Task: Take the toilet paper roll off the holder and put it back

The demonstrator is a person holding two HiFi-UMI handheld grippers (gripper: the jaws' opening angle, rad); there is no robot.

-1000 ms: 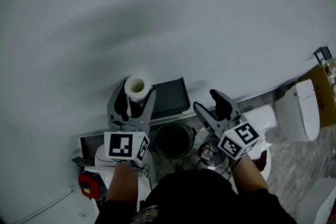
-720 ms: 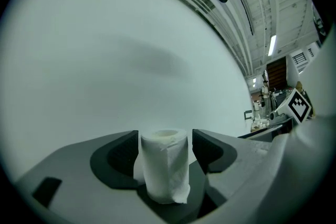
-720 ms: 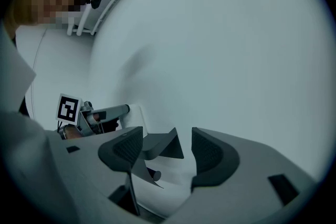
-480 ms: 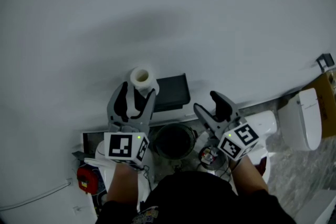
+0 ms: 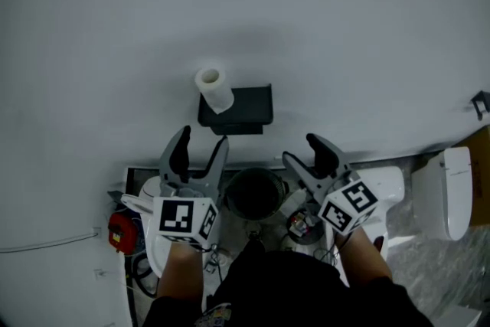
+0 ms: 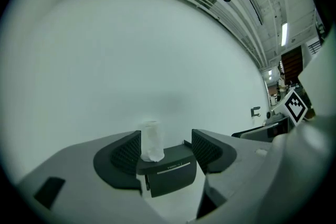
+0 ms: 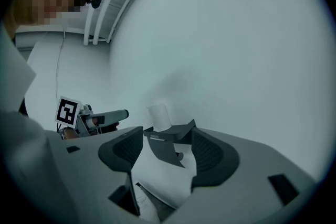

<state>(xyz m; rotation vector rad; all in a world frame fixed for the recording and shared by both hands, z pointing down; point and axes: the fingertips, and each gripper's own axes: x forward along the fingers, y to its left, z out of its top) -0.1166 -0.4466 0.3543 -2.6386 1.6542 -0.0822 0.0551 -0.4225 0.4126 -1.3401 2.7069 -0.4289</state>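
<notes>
A white toilet paper roll (image 5: 213, 89) stands upright on the left end of a black wall-mounted holder (image 5: 249, 106). My left gripper (image 5: 203, 140) is open and empty, a short way back from the roll and in line with it. In the left gripper view the roll (image 6: 151, 140) and holder (image 6: 170, 173) show ahead between the spread jaws of the gripper (image 6: 167, 150), apart from both pads. My right gripper (image 5: 302, 149) is also open and empty, right of the holder. Its view shows the roll (image 7: 159, 115), the holder (image 7: 172, 140) and the left gripper (image 7: 102, 117).
A plain white wall fills the upper views. Below the grippers sit a round black bin (image 5: 253, 195), a red object (image 5: 121, 232) at the left and a white toilet (image 5: 452, 180) at the right. A small dark bracket (image 5: 481, 102) hangs on the wall far right.
Both grippers have drawn back from the wall. The roll, which stood between the left jaws' tips a second ago, now stands clear ahead of them on the holder.
</notes>
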